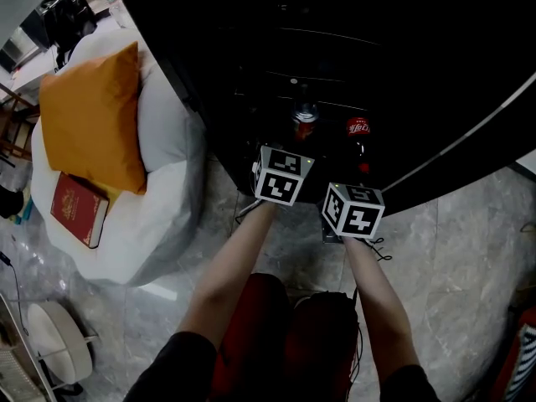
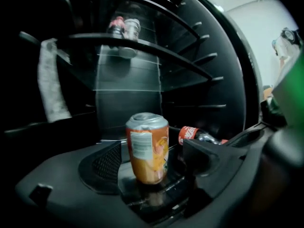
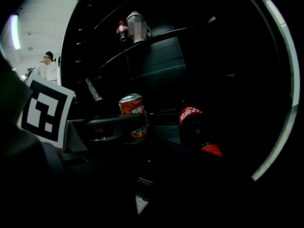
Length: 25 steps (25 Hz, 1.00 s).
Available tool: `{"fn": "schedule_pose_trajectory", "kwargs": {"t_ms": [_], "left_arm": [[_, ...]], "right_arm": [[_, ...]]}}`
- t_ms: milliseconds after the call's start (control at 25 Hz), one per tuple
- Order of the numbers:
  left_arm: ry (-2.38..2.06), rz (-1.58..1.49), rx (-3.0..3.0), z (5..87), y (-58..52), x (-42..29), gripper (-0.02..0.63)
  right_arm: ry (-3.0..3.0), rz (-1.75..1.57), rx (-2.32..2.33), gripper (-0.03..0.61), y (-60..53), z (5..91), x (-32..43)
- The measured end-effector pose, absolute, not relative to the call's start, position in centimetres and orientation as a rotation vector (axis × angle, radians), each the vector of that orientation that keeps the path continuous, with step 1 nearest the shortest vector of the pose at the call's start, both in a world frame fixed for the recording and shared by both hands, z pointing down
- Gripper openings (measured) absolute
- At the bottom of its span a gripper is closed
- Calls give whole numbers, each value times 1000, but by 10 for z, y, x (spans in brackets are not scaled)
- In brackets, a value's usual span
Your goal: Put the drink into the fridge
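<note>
- Dark fridge (image 1: 335, 48) interior filled the view, and on its low glass shelf (image 2: 142, 193) stood the orange can (image 2: 147, 148), upright, silver top up, its printed label panel turned toward the left gripper's camera.
- Around it sat the left gripper (image 2: 151, 161), jaws spread wide, one on either side of the can. A sliver of gap showed on both sides, so the pads were not pressing.
- Just behind the can, to its right, a cola bottle (image 2: 195, 135) lay on its side on the same shelf, red label showing and red cap toward the right gripper.
- That right gripper (image 1: 353, 209) hung close beside the left one with the bottle just ahead of it. Its own view was too dark to tell how its jaws stood.
- Higher up, an upper shelf (image 2: 156, 49) carried a small cola bottle (image 2: 116, 25) and another can (image 2: 132, 28), side by side.
- Two bare forearms (image 1: 230, 266) reached forward to the grippers.
- Outside the fridge, grey marble floor (image 1: 452, 258) ran underfoot.
- Off to the left sat a white beanbag (image 1: 167, 124), with an orange cushion (image 1: 94, 115) and a red book (image 1: 79, 209) lying on it.
</note>
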<state>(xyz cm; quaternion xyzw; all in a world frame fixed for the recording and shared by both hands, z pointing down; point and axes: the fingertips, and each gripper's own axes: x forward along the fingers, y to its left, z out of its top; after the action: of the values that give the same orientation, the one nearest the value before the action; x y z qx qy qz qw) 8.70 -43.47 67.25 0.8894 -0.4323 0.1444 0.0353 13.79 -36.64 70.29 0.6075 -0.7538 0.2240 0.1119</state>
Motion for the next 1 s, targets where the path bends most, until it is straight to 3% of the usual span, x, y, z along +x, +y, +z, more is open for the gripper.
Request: {"fn": "schedule_pose_trajectory", "kwargs": {"t_ms": [600, 1000], "left_arm": [[-1239, 353, 2691, 667, -379, 54, 386], [-1160, 266, 2672, 654, -352, 48, 214]], "right_arm": [[-2260, 619, 1753, 17, -337, 691, 124], [-2296, 621, 1744, 17, -323, 683, 117]]}}
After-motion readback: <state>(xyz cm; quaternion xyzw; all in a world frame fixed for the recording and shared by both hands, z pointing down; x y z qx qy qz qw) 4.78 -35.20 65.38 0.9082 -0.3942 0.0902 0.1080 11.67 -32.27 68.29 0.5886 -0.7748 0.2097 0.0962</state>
